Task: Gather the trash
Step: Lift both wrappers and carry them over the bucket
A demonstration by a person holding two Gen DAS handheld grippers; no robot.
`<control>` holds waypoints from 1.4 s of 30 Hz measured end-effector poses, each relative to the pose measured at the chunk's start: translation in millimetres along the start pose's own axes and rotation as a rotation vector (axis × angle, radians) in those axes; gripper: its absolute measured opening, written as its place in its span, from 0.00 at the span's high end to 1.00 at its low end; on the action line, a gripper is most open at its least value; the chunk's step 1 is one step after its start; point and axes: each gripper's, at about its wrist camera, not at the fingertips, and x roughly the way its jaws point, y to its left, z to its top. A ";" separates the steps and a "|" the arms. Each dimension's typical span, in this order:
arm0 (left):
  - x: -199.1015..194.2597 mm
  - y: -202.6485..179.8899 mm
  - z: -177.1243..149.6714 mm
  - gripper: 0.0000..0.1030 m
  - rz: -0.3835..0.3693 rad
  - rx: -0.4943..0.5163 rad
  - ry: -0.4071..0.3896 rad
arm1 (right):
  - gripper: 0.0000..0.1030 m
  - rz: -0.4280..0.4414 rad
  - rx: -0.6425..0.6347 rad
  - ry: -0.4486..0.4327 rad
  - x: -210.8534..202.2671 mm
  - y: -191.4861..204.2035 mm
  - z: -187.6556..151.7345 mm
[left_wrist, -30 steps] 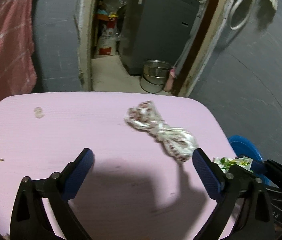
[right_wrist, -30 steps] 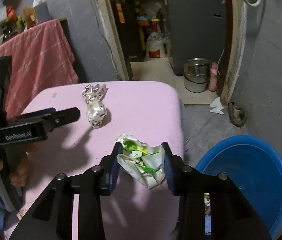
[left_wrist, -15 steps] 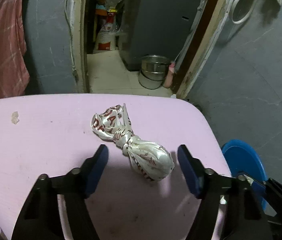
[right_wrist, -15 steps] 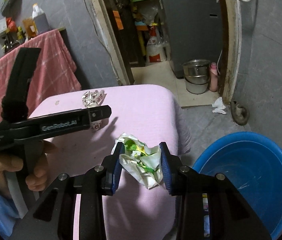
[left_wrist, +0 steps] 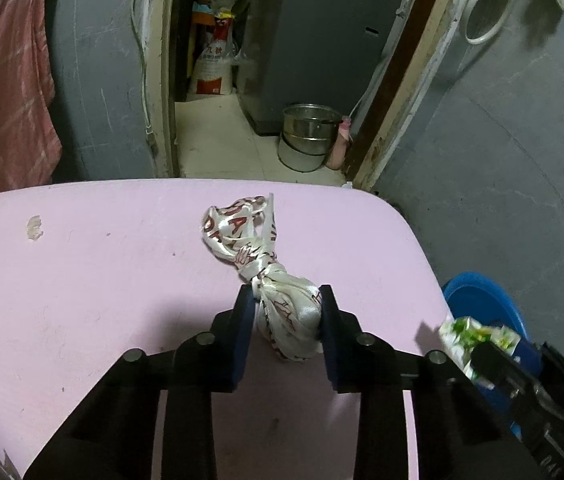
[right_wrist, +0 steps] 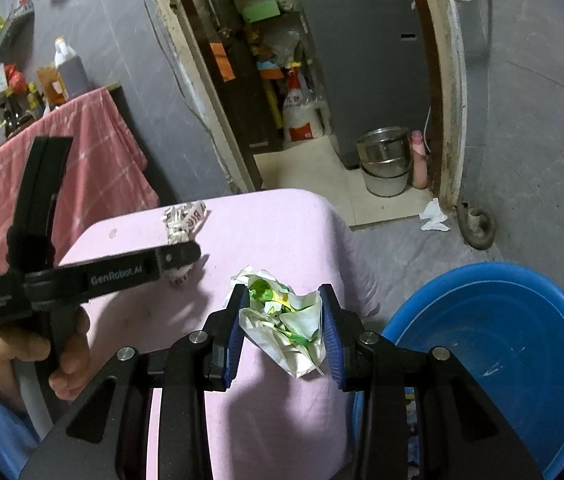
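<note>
A knotted white plastic bag with red print (left_wrist: pixel 270 280) lies on the pink table (left_wrist: pixel 102 280). My left gripper (left_wrist: pixel 286 320) is shut on the bag's near bulge. In the right wrist view the left gripper (right_wrist: pixel 170 260) covers most of that bag (right_wrist: pixel 184 220). My right gripper (right_wrist: pixel 282 320) is shut on a crumpled white and green wrapper (right_wrist: pixel 286 320), held above the table's right edge. The wrapper also shows in the left wrist view (left_wrist: pixel 478 336). A blue basin (right_wrist: pixel 502 352) stands on the floor to the right.
A pink checked cloth (right_wrist: pixel 62 168) hangs at the left. Beyond the table an open doorway shows a steel pot (left_wrist: pixel 308 136), a grey appliance (left_wrist: pixel 314 40) and a sack (left_wrist: pixel 214 68). A white scrap (right_wrist: pixel 434 216) lies on the floor by the door frame.
My left gripper has moved over the knotted bag and closed on its near end. My right gripper has kept hold of the wrapper and lifted slightly.
</note>
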 end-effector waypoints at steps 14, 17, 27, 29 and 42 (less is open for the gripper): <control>-38.9 -28.8 -27.6 0.89 -0.053 0.095 -0.119 | 0.68 -0.031 -0.009 -0.163 -31.4 1.1 3.8; -56.9 -37.7 -32.3 0.89 -0.075 0.107 -0.203 | 0.68 -0.046 -0.022 -0.223 -44.8 2.3 2.9; -110.2 -87.3 -49.4 0.89 -0.117 0.184 -0.459 | 0.68 -0.163 -0.067 -0.486 -108.5 -3.6 -3.8; -117.5 -99.8 -54.7 0.89 -0.131 0.201 -0.496 | 0.68 -0.195 -0.074 -0.535 -121.3 -6.3 -6.5; -132.0 -171.1 -81.9 0.89 -0.238 0.269 -0.587 | 0.68 -0.351 -0.023 -0.635 -173.3 -49.6 -34.7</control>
